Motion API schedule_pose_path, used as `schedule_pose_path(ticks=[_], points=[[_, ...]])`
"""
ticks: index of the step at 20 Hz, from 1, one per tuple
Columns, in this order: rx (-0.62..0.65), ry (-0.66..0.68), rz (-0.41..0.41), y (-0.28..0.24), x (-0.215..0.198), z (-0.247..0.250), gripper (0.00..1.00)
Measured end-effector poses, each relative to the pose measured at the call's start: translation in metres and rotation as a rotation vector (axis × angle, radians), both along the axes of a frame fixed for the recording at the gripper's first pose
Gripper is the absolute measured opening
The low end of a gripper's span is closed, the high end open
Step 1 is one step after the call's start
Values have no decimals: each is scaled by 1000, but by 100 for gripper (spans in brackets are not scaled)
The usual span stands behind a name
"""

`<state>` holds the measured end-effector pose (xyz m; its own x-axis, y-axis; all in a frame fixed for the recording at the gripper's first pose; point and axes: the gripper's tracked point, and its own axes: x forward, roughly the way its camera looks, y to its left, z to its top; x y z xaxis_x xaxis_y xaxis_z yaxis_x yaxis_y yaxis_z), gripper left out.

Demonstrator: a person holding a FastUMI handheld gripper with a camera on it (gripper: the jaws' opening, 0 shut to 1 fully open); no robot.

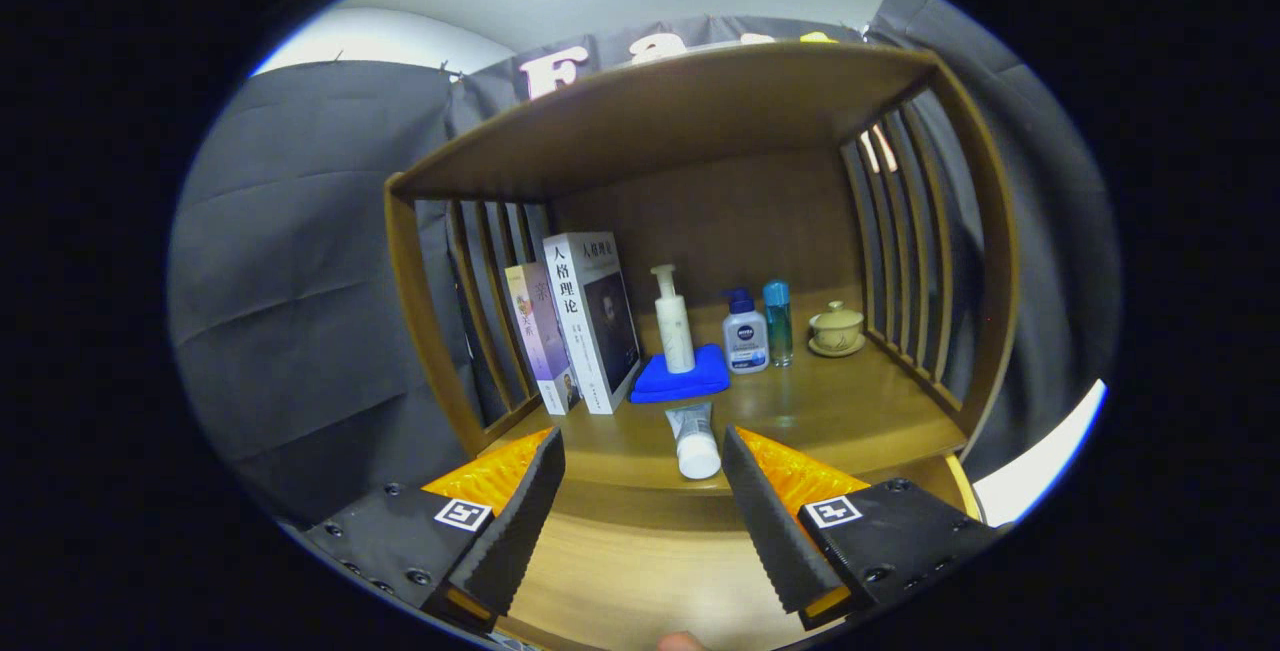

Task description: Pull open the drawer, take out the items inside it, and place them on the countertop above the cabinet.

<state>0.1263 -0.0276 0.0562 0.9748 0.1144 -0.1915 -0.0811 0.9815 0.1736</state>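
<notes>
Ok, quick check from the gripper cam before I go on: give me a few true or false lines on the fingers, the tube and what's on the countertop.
1. The gripper is open with nothing between its fingers. True.
2. The tube stands upright beside the books. False: it lies flat on the countertop, just ahead of the fingers, cap toward them.
3. The pump bottle stands on the blue cloth. True.
4. The two books lie flat in a stack. False: they stand upright against the slatted side.
5. A lidded cup sits on a saucer beyond the two small bottles. True.
</notes>
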Motion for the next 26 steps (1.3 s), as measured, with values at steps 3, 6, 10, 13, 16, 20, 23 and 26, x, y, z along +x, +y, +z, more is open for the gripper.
schedule_pose_path(ticks=[3, 6, 10, 13, 16, 20, 23, 26], points=[[-33, -68, -13, 6, -41, -5, 98], [-68, -105, -5, 16, -77, -17, 98], [-97, -141, 6, 31, -118, -36, 98], [-143, -179, 2, 35, -136, -48, 98], [-149, -188, -2, 37, -154, -69, 98], [-166, -152, -2, 38, -167, -106, 98], [-198, -106, -4, 38, -172, -134, 98], [-202, -64, -9, 38, -177, -155, 98]])
